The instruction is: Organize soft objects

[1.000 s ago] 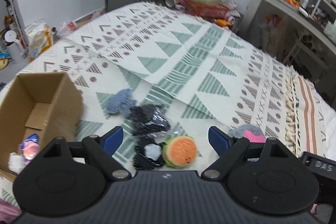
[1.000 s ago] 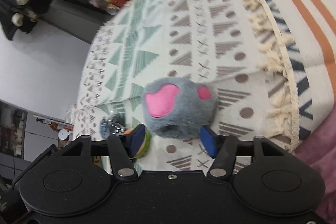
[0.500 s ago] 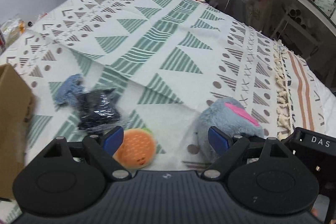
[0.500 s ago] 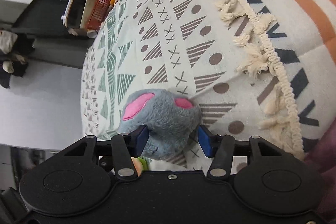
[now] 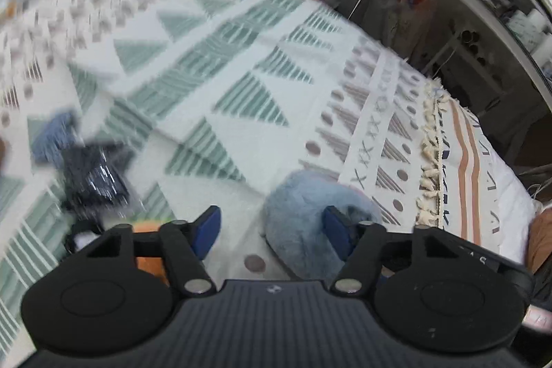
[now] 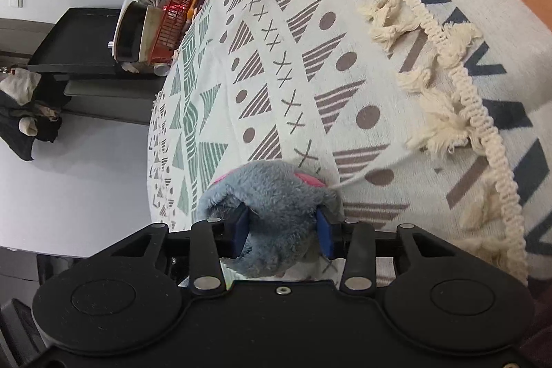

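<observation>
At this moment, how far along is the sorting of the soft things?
Done: nothing visibly put away; no container shows in either view. In hand: the right gripper is shut on the grey plush, fingers pressed into its fur. Left: the orange toy, the black bundle and the blue cloth lie on the blanket. The left gripper is open and empty.

I see a fluffy grey plush toy (image 6: pixel 276 212), a woven cotton bedspread (image 6: pixel 310 64) with tasselled fringe (image 6: pixel 431 57), and matt black plastic gripper bodies.
</observation>
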Motion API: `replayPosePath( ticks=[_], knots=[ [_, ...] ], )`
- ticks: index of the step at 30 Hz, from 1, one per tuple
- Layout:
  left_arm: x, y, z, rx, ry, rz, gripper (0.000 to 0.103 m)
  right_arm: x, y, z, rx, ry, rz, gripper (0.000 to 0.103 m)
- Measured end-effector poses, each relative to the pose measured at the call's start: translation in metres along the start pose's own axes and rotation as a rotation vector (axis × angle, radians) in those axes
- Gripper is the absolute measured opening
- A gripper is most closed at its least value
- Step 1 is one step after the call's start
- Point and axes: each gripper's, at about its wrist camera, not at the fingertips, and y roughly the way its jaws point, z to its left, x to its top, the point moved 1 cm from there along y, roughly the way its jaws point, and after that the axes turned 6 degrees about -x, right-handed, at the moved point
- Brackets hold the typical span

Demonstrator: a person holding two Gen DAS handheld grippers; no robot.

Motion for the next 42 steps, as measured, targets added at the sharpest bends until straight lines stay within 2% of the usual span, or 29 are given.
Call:
replayPosePath(
  ticks=[2, 5, 7, 10, 12, 15, 22, 26, 42],
  knots=[
    [0.003, 0.003, 0.003, -0.031, -0.073, 0.022, 0.059, 0.002, 0.003, 0.003, -0.002, -0.012, -0.017, 0.040],
    [0.005, 0.014, -0.003, 0.009, -0.058, 0.053, 0.059, 0.005, 0.007, 0.005, -0.005, -0.012, -0.037, 0.040],
    [0.005, 0.020, -0.003, 0.000, -0.087, 0.083, 0.056, 0.006, 0.008, 0.003, -0.004, 0.006, -0.044, 0.040],
    [0.005, 0.023, -0.004, -0.017, -0.078, 0.084, 0.045, 0.005, 0.008, 0.000, -0.001, 0.012, -0.048, 0.038],
    [0.004, 0.024, -0.005, -0.049, -0.086, 0.088, 0.034, 0.004, 0.006, 0.000, -0.001, 0.011, -0.051, 0.036],
    [0.002, 0.018, -0.007, -0.055, -0.068, 0.074, 0.031, -0.001, -0.001, 0.004, 0.005, -0.024, -0.051, 0.033],
    [-0.009, -0.020, 0.009, -0.074, -0.114, 0.023, 0.030, -0.023, -0.020, 0.034, 0.015, -0.174, -0.050, 0.031],
    [-0.010, -0.042, 0.014, -0.100, -0.131, 0.004, 0.030, -0.034, -0.037, 0.049, 0.014, -0.241, -0.080, 0.030],
    [-0.023, -0.135, 0.026, -0.216, -0.110, -0.110, 0.028, -0.084, -0.107, 0.108, 0.011, -0.410, -0.191, 0.029]
  ],
)
